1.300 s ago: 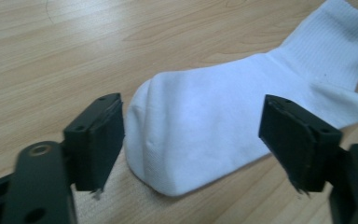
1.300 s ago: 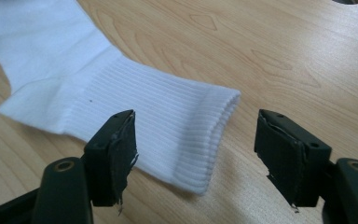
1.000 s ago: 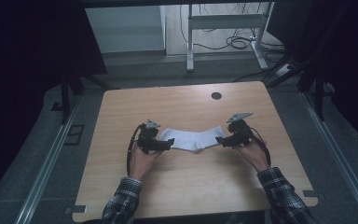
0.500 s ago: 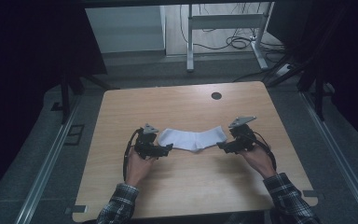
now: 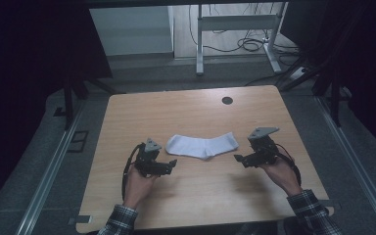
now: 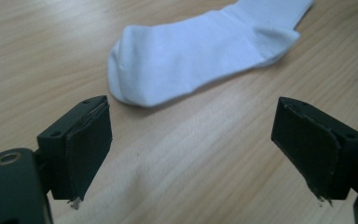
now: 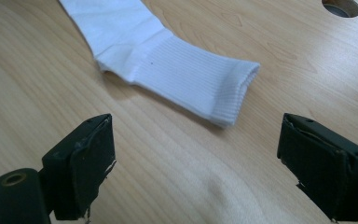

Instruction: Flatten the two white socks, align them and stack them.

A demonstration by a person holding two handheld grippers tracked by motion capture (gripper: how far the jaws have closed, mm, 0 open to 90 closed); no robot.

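From the high view, the flat white cotton sock point(image 5: 203, 145) lies in a shallow curve on the pale wooden table point(image 5: 186, 196), in the middle, between the two hands and touched by neither. The left gripper point(image 5: 170, 163) sits just off its rounded toe end, the right gripper point(image 5: 237, 157) just off its ribbed cuff, each with a strip of bare wood between. To my eye the sock looks laid out and let go. The risk from here is a jaw tip or trailing cable catching the cloth as a hand shifts, dragging the sock out of its lie or bunching one end.

In the left gripper view, the jaws stand wide apart with nothing between them but tabletop; the sock's toe rests just ahead and a little to the left of the gap.

In the right gripper view, the jaws have just been opening and stand wide, empty. The cuff lies ahead of them, clear of both pads, and a round hole point(image 7: 341, 6) in the table shows beyond.
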